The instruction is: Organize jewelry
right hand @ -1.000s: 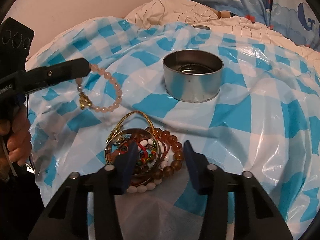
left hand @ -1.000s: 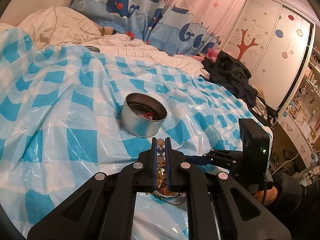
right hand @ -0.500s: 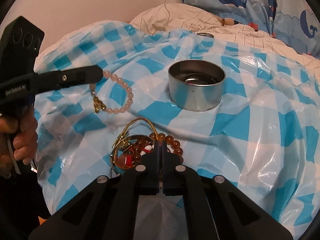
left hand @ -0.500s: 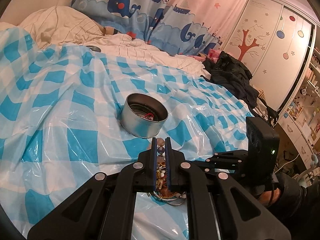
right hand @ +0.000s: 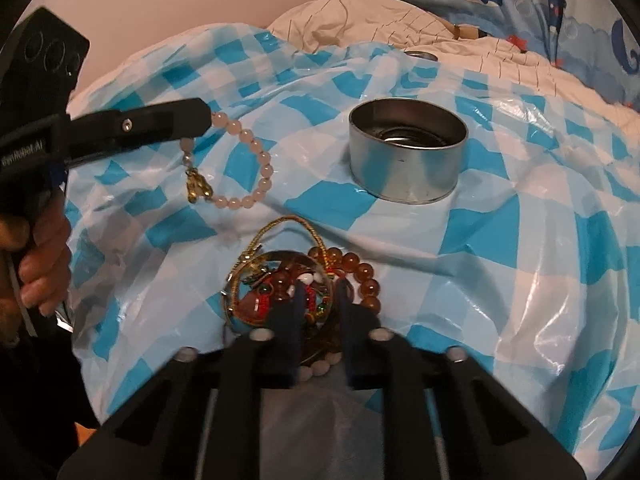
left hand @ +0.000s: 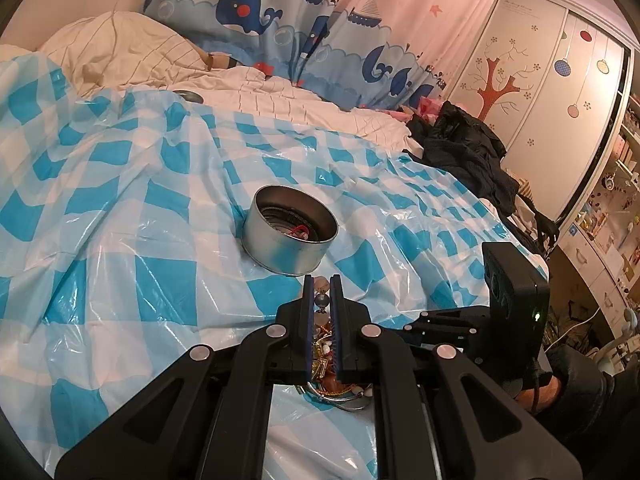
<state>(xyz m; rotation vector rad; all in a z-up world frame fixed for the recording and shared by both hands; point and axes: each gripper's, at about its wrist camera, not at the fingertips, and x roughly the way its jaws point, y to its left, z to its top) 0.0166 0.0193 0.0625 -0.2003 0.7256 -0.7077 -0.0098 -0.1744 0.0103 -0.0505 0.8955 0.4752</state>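
My left gripper (left hand: 321, 283) is shut on a pale pink bead bracelet (right hand: 256, 168) with a gold charm, holding it in the air left of the round metal tin (right hand: 408, 152). The tin also shows in the left wrist view (left hand: 290, 236), with a red item inside. A pile of jewelry (right hand: 304, 284) lies on the blue checked plastic sheet (right hand: 520, 280): amber beads, a gold cord, a hoop, red and green bits. My right gripper (right hand: 320, 300) hangs over the pile, its jaws a little apart with pieces between them.
The sheet covers a bed. White bedding (left hand: 132, 56) and a whale-print curtain (left hand: 280, 20) lie behind. Dark clothes (left hand: 468, 152) are heaped at the bed's right edge by a wardrobe (left hand: 540, 92). A small metal lid (right hand: 420, 55) sits far back.
My left gripper has lifted the pink bracelet higher. My right gripper shut over the pile half a second ago and has now parted slightly.
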